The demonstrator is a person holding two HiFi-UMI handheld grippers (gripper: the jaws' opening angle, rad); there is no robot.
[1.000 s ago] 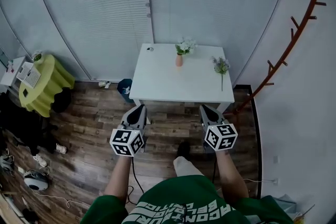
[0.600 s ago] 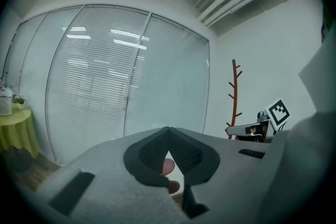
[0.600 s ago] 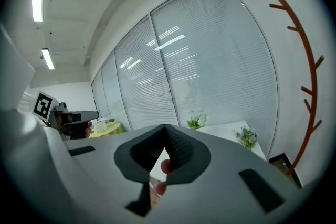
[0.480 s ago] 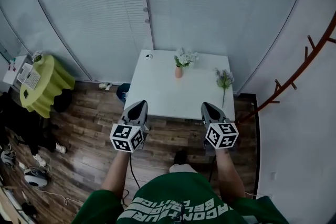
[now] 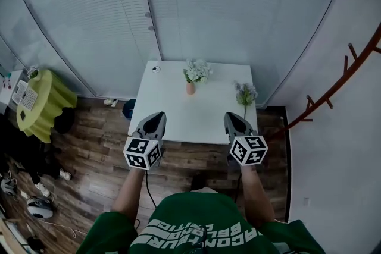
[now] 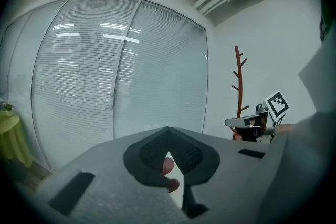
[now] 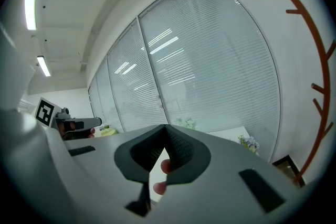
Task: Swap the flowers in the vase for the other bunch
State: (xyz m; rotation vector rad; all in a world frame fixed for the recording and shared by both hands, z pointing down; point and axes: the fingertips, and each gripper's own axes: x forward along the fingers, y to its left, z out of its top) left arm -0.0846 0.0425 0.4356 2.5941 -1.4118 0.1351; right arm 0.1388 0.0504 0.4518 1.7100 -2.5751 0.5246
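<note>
left tongs [image 5: 156, 116] and right tongs [image 5: 233, 117] closed, empty, at the counter's [image 5: 169, 105] front edge; hasty reaching could topple the vase [image 5: 190, 88].

Item 1: green shirt [image 5: 202, 228], white block lettering in two lines, seen upside down in the head view and not legible.
Item 2: left gripper [image 5: 156, 117] and right gripper [image 5: 230, 118], cubes bearing black-and-white square code markers; patterns only, no letters or numbers.
</note>
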